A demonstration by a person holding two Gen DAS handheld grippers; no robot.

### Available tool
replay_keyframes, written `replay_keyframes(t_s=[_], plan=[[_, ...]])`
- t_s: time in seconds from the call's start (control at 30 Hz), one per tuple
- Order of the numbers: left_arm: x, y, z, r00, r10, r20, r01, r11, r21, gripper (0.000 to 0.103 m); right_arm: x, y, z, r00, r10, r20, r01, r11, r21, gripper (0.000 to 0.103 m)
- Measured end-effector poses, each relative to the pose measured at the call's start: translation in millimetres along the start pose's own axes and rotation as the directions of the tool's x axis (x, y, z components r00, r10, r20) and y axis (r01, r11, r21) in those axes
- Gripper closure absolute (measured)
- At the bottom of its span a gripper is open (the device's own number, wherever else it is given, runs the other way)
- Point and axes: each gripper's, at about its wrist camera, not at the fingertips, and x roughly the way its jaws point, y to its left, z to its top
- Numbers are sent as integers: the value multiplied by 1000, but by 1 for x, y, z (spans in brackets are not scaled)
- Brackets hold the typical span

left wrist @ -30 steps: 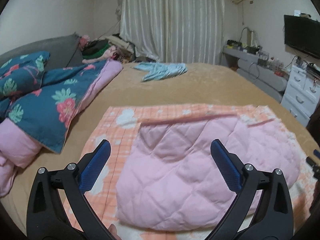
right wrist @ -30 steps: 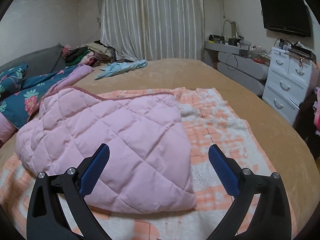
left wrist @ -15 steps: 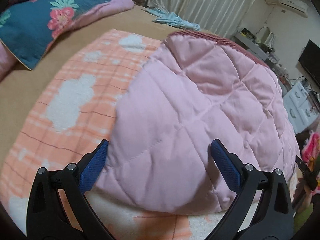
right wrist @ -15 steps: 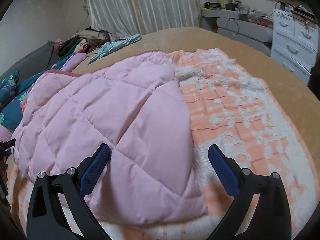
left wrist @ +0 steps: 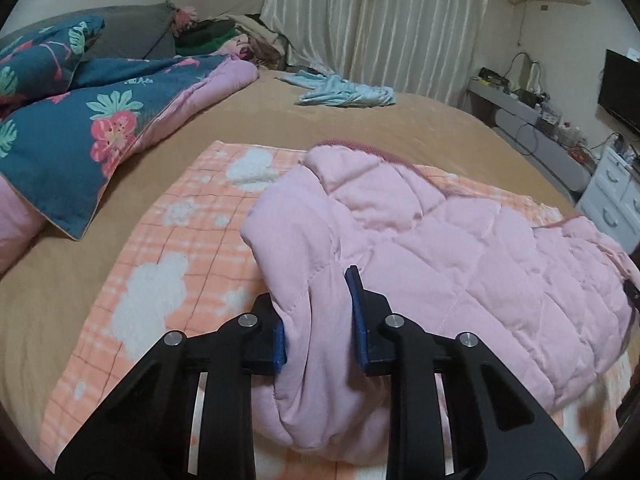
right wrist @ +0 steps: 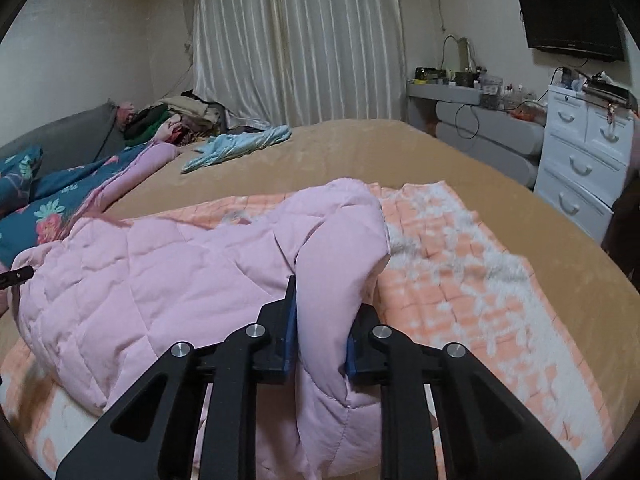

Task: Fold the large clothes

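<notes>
A pink quilted garment [left wrist: 440, 248] lies bunched on an orange checked blanket [left wrist: 168, 264] spread over the bed. My left gripper [left wrist: 316, 312] is closing on the garment's near left edge; a thick fold of pink fabric fills the gap and both blue pads press it. In the right wrist view the same garment [right wrist: 160, 264] stretches away to the left. My right gripper [right wrist: 322, 320] is closing on its near right corner, with a fold squeezed between the pads. That corner stands lifted off the blanket [right wrist: 460, 280].
The tan bed cover [left wrist: 280, 120] extends beyond the blanket. A dark floral duvet [left wrist: 80, 132] is heaped at the left, a light blue garment [left wrist: 344, 94] lies far back. White drawers [right wrist: 580, 160] and a grey shelf [right wrist: 480, 128] stand right of the bed.
Both grippers came down onto the pink garment and went from wide open to clamped on its near edge. The fabric has bunched up and lifted at both gripped corners.
</notes>
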Motion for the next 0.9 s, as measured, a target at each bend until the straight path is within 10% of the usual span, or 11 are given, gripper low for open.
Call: replay_keyframes(t_s=[0.9], plan=[[64,-2,-12,988,89,-125,-92,996,-11,85,84,-17,-30,979,-25,-204,25,1000,-4,74]])
